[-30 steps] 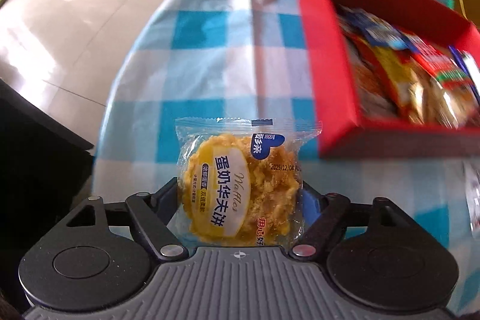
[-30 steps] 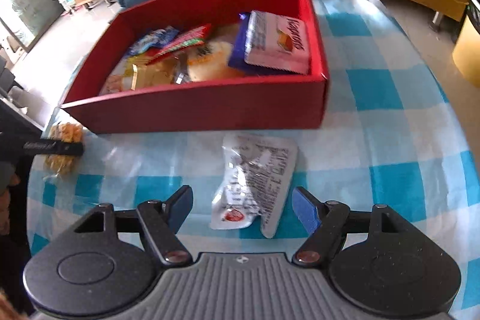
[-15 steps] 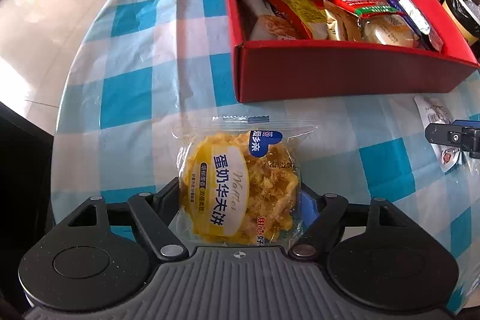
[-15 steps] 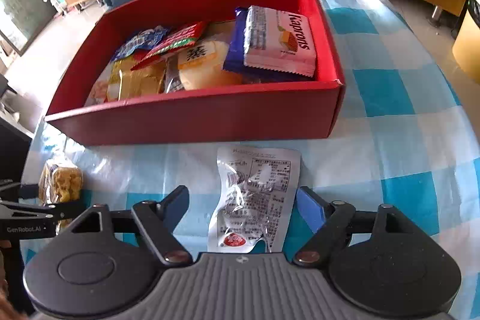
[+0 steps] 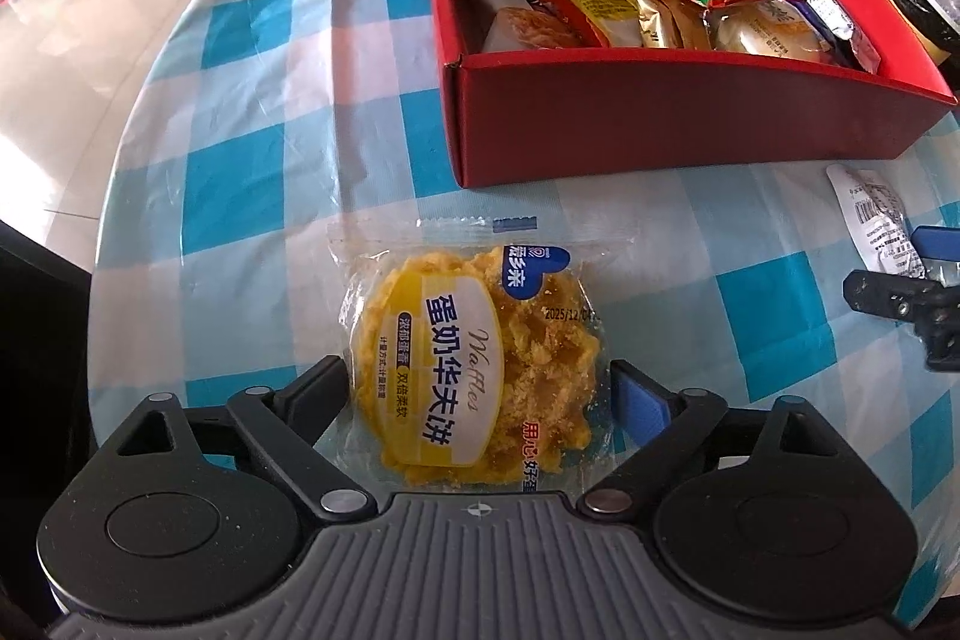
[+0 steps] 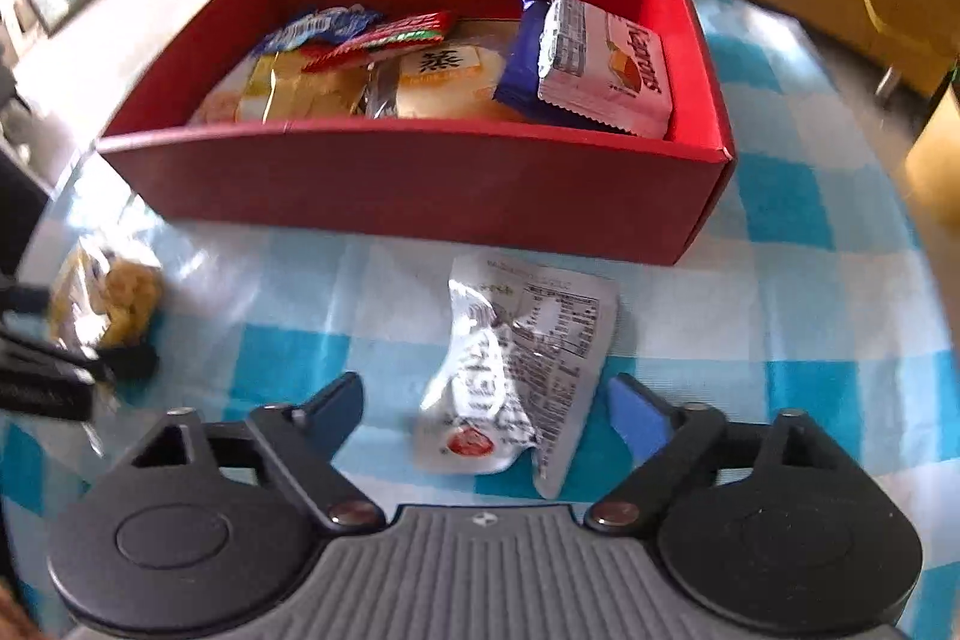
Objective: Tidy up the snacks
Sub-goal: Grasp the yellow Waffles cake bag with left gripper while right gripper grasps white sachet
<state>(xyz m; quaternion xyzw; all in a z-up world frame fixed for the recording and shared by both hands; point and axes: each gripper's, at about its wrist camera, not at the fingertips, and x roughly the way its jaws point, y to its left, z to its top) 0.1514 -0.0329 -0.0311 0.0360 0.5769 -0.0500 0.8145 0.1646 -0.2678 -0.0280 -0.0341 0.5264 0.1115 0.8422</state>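
Both grippers tilt steeply downward: left gripper [image 5: 480,388] just opening around the waffle packet [image 5: 474,364]; right gripper [image 6: 486,406] open, closing astride the silver sachet [image 6: 516,370].

Glossy clear plastic waffle wrapper [image 5: 474,358], matt red box [image 5: 672,118], prob. cardboard

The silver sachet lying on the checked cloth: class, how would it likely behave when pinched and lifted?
The silver sachet looks crumpled and thin, so it would probably flop and bend rather than stay stiff. Its glossy foil may slip between the pads. Lying flat on the tablecloth, it seems light and unlikely to roll.
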